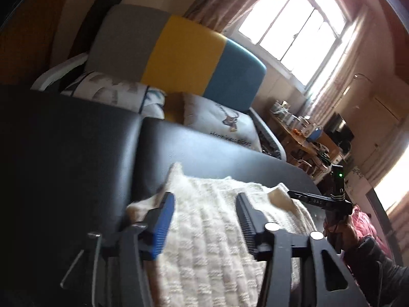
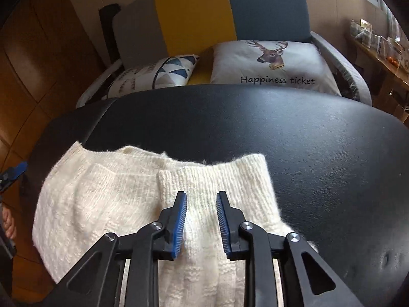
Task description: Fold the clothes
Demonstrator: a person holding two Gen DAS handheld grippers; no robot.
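Cream knit sweater lies partly folded on the black padded tabletop, a sleeve laid over its body near the front edge. Right tongs hover over the sleeve, jaws partly spread, nothing pinched. Left tongs spread wider above the sweater, gripping nothing. Right tongs also show at the right of the left wrist view. Behind: a grey-yellow-blue sofa with a deer cushion.
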